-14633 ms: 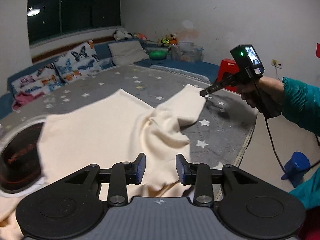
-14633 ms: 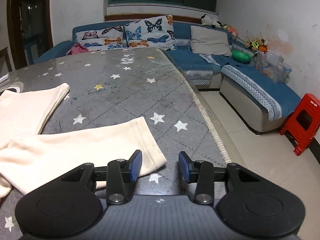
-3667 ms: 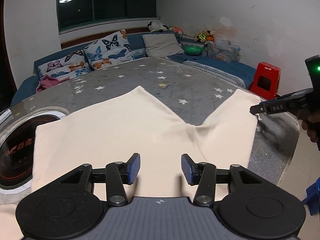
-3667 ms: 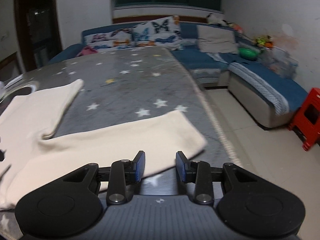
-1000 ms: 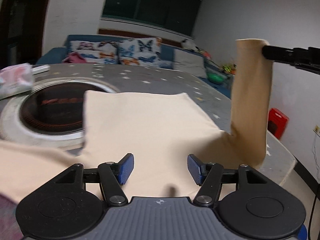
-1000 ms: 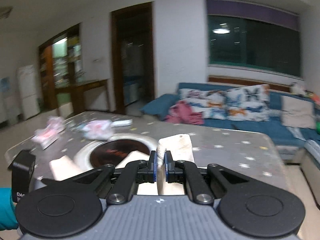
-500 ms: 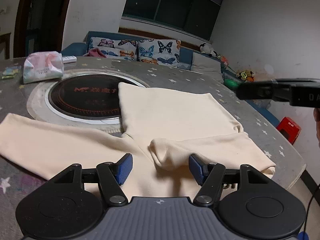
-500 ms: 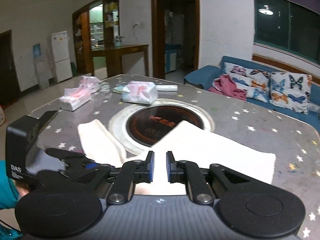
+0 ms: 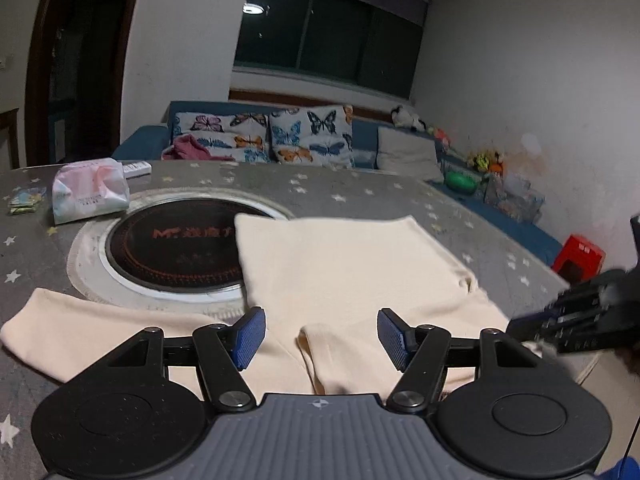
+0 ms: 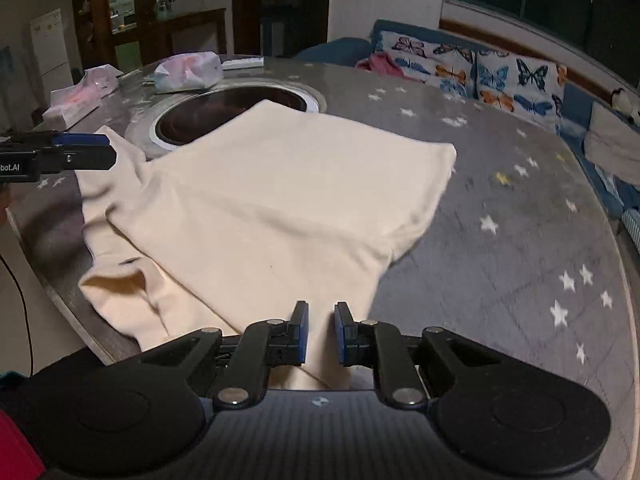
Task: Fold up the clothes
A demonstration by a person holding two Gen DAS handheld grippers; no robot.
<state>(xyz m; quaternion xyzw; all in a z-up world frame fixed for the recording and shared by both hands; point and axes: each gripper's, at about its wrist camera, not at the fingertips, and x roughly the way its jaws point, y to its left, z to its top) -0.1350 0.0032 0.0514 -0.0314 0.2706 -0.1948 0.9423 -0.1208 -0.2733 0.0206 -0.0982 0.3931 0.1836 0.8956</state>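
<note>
A cream long-sleeved top (image 9: 344, 268) lies on the grey star-patterned table (image 9: 352, 196), its right sleeve folded across the body. It also shows in the right wrist view (image 10: 280, 200). The left sleeve (image 9: 92, 332) stretches flat to the left. My left gripper (image 9: 320, 332) is open and empty above the near hem. My right gripper (image 10: 321, 330) has its jaws slightly apart over the cloth's near edge, holding nothing. It shows at the right of the left wrist view (image 9: 576, 320). The left gripper shows at the left of the right wrist view (image 10: 60, 156).
A round black cooktop (image 9: 176, 248) is set in the table under part of the top. Tissue packs (image 9: 90, 190) (image 10: 72, 100) lie at the far side. A blue sofa with butterfly cushions (image 9: 280, 136) and a red stool (image 9: 580, 256) stand beyond the table.
My right gripper has let go of the sleeve, opened slightly and dropped low to the near right edge of the top. My left gripper has stayed open.
</note>
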